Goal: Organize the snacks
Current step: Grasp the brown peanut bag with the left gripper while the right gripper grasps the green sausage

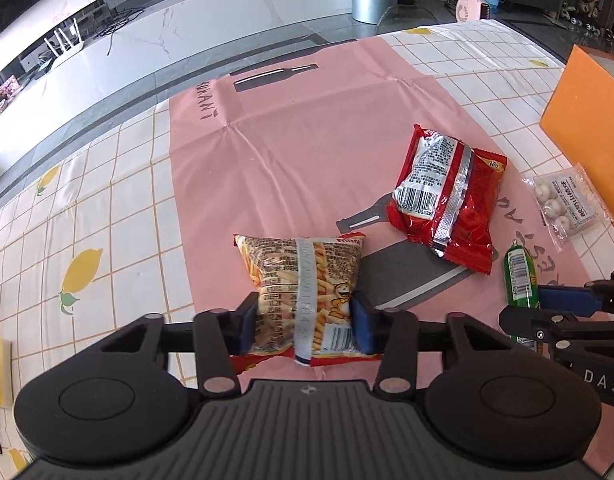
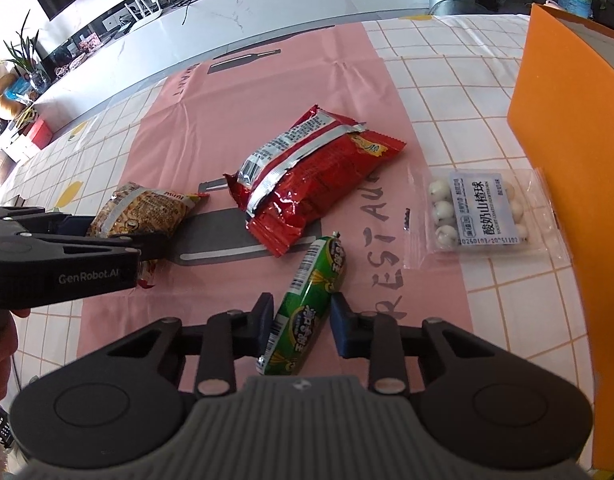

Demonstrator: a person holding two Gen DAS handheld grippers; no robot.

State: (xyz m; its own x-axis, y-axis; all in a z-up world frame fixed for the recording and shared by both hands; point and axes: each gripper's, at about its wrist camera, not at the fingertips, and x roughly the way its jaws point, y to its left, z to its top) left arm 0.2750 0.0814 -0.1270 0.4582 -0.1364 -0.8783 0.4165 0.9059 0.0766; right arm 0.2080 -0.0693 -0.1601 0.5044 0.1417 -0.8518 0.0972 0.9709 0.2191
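My left gripper point(image 1: 303, 322) is closed on the yellow mini snack bag point(image 1: 303, 292), both blue pads pressed into its sides near the lower end, the bag's long axis running straight ahead of me over the pink mat point(image 1: 267, 140). To its right lies the red snack packet point(image 1: 447, 196), seam side up, slanting away and free of either hand. Further right, my right gripper point(image 2: 303, 322) straddles the green sausage stick point(image 2: 307, 304); its length runs along my fingers, tilted slightly right. The left pad touches it, the right sits just beside, so I judge the grip not yet firm. Rightmost, the clear pack of white balls point(image 2: 479, 216) rests against the orange box point(image 2: 567, 200), nearer my right hand.
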